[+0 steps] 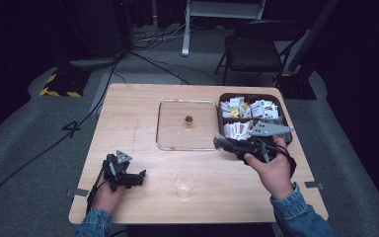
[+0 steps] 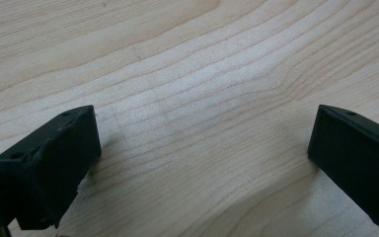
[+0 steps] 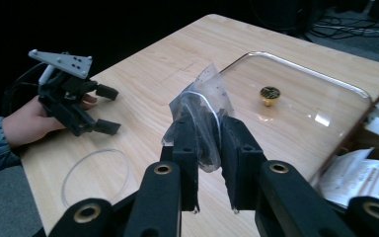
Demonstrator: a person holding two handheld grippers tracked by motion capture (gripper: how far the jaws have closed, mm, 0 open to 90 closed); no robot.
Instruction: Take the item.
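Note:
My right gripper (image 3: pixel 208 133) is shut on a small clear plastic packet (image 3: pixel 202 106) with dark contents, which sticks up crumpled between the pads. In the high view the right gripper (image 1: pixel 218 143) points left, at the near right corner of the glass lid (image 1: pixel 172 133) and beside the brown tray (image 1: pixel 221 101). A clear plastic cup (image 1: pixel 184 183) stands near the front edge, between the two hands. My left gripper (image 1: pixel 139 177) rests low on the table at the front left, jaws wide apart over bare wood (image 2: pixel 202 153); it also shows as the left gripper (image 3: pixel 107 109) in the right gripper view.
The flat square glass lid carries a gold knob (image 1: pixel 189 120) at its middle. The tray at the back right holds several white sachets (image 1: pixel 250 111). A folding chair (image 1: pixel 256 49) and cables stand on the floor beyond the table.

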